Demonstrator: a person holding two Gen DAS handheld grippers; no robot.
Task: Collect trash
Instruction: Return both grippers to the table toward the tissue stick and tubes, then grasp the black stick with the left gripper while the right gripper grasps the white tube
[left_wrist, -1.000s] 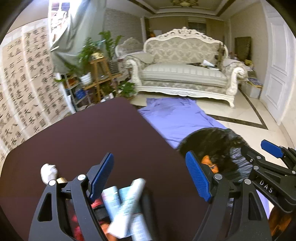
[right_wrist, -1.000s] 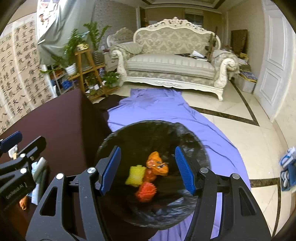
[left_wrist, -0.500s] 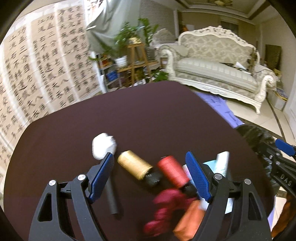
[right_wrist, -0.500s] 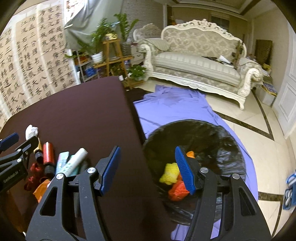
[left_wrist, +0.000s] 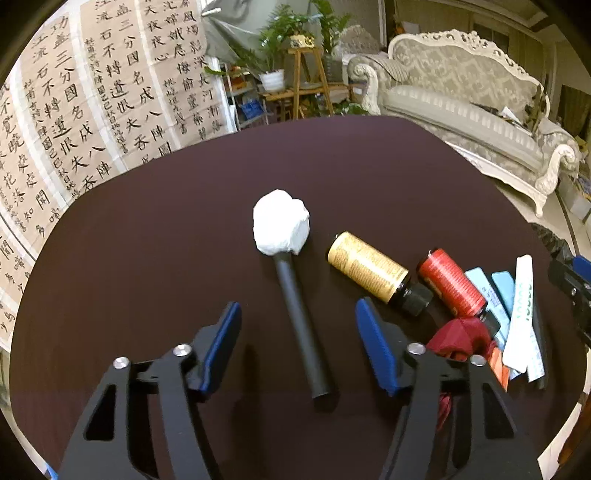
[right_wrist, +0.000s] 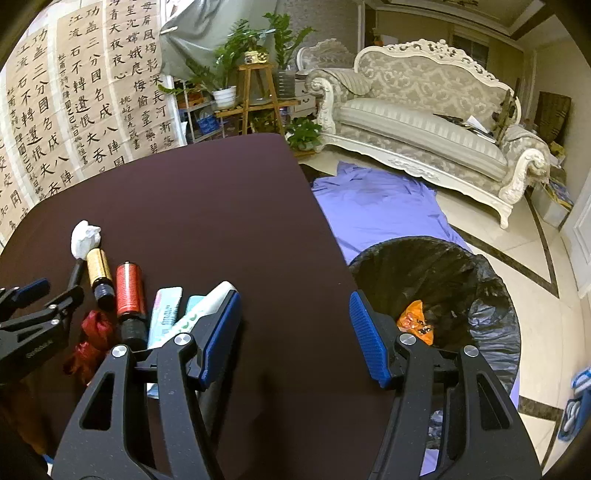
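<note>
Left wrist view: left gripper (left_wrist: 297, 343) had swung from bin (right_wrist: 436, 266) back over table (left_wrist: 166, 258), jaws closing, empty, astride black stick (left_wrist: 301, 325); next trash near right edge. Right gripper (right_wrist: 295, 332) open, empty.

White wad (left_wrist: 280, 227), bottles (left_wrist: 367, 271) lying on table (left_wrist: 177, 229).

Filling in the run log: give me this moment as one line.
phase: reaching | left tool: closing around black stick, not gripping | right tool: open, empty, over table edge | trash bin: beside table
</note>
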